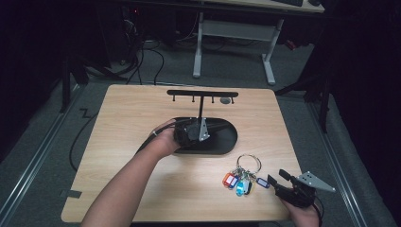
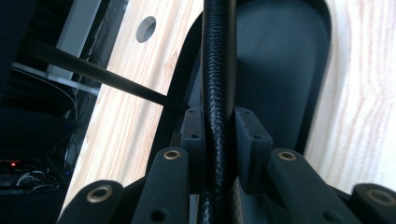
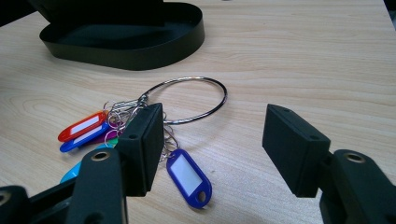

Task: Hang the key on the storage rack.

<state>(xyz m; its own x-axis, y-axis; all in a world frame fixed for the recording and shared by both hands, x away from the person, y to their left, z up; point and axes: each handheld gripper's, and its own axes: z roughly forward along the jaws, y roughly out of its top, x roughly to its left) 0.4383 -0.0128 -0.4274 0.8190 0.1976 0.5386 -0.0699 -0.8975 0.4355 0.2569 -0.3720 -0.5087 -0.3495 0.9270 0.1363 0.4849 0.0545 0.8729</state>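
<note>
The right tongs (image 3: 212, 144) stood spread wide, holding nothing — just in front of them lay the key ring (image 3: 187, 100) with its colored tags (image 3: 84, 128). Past the ring sat the black tray (image 1: 227, 142). Over the tray, the left tongs (image 2: 219, 135) pinched the stand's black post (image 2: 218, 70).

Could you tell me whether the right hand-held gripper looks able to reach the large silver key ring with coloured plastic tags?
Probably yes: the right hand-held gripper is open, and the large silver key ring lies just ahead on bare wooden table with nothing between.
</note>
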